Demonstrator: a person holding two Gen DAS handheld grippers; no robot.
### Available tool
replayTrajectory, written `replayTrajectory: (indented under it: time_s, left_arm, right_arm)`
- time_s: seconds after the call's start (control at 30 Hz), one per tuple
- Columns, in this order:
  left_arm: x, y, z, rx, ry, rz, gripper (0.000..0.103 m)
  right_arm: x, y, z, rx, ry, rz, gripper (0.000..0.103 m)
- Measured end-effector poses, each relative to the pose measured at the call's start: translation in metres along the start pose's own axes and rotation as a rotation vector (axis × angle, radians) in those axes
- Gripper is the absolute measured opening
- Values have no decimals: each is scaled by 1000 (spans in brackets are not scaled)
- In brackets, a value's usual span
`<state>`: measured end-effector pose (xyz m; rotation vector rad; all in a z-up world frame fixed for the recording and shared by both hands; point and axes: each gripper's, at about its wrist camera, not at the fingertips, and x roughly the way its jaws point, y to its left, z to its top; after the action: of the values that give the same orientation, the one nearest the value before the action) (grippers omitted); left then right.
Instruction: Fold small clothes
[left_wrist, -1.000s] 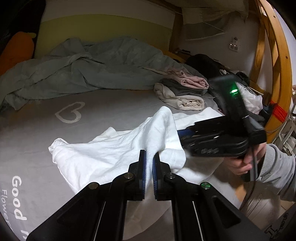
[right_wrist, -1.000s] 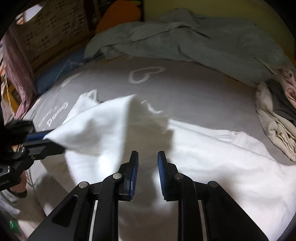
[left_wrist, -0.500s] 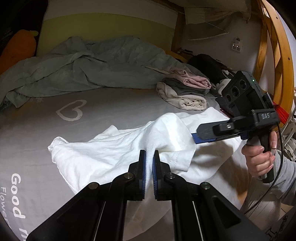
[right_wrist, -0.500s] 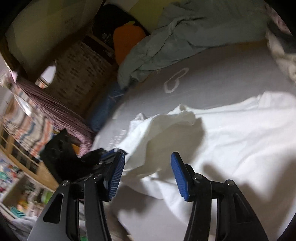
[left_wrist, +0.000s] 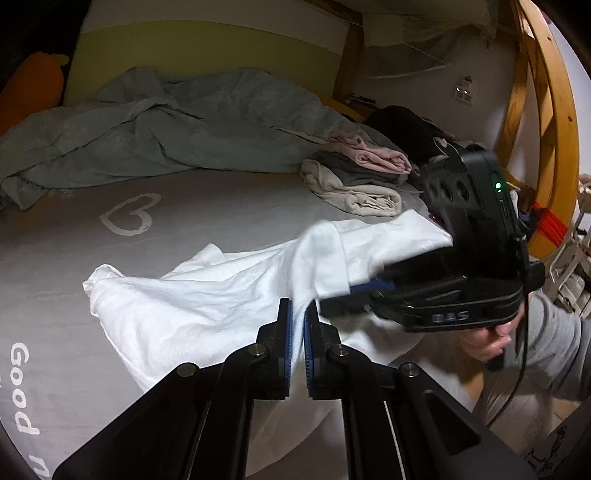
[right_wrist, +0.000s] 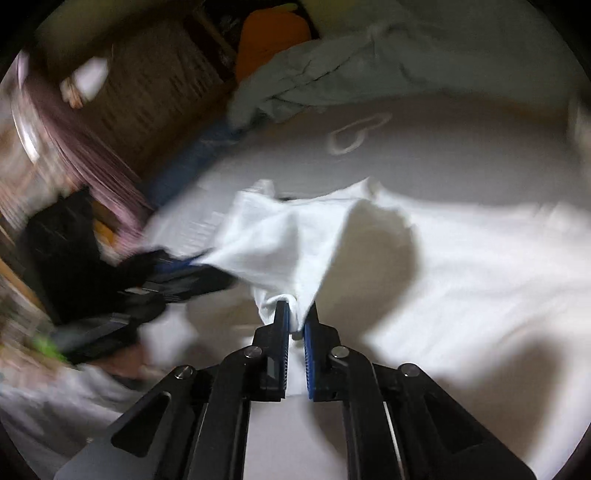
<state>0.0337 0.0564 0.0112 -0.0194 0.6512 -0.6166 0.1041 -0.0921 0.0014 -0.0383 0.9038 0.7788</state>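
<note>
On the bed: your white garment (left_wrist: 192, 306) lies crumpled across the grey sheet (left_wrist: 66, 236), one part raised between your two grippers.
Left gripper (left_wrist: 297, 325): your blue pads are pressed nearly together, with a fold of the white cloth pinched between them.
Right gripper (right_wrist: 295, 325): closed on a bunched edge of the same garment; from the left wrist camera you see its tips (left_wrist: 354, 291) at a raised flap of cloth, just beside your left gripper.
Right hand (left_wrist: 484, 339): wrapped around the gripper handle, grey sleeve behind it.
Garment's lie: the rest spreads flat toward the right in your right wrist view (right_wrist: 480, 266), which is blurred.
Folded pile (left_wrist: 358, 181): beige, grey and pink pieces stacked on the sheet beyond the garment, apart from it.
Grey-green duvet (left_wrist: 166, 125): rumpled along the far side of the bed.
Heart print (left_wrist: 129, 218): white outline on the sheet, near the garment's far corner.
</note>
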Motion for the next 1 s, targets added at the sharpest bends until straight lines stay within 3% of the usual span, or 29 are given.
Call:
replayTrajectory:
  time_s: [0.1,0.2,0.23,0.33,0.43,0.53,0.6,0.63,0.7,0.87,0.93,1.0]
  left_arm:
    - [-2,-5,2,8,-13,-22,4]
    - [-8,-6,4,2,-32,-45,1]
    - [-9,-5,5,-2,-34,-40,1]
    - [-8,-2,3,0,-24,-15,1]
    - [-6,-1,1,-4,-19,-4,2]
    - [-3,-5,1,12,-8,-8,19]
    - [2,-7,2,25,7,-8,35]
    - [6,-9,4,31,21,-22,35]
    - [16,-11,8,46,51,-41,35]
    - [52,-11,18,59,151,29,35]
    - [62,-10,20,39,177,18,31]
    - [62,-10,21,33,170,-17,4]
  right_arm:
    - [-3,25,3,-198,-51,-232,7]
    - [-8,36,-1,-318,-111,-380,7]
    - [-12,38,-3,-329,-123,-389,7]
    - [-27,36,-12,-328,-171,-336,7]
    - [-34,32,-22,-331,-156,-319,7]
    - [-25,32,-30,-345,-102,-341,18]
    - [-26,28,-34,-324,-90,-335,19]
    - [-27,25,-34,-302,-85,-319,20]
    - [-30,19,-33,-253,-82,-296,23]
    - [-44,14,-31,-203,-104,-264,24]
    - [-49,14,-29,-190,-93,-175,24]
    - [-45,13,-25,-163,-49,-68,20]
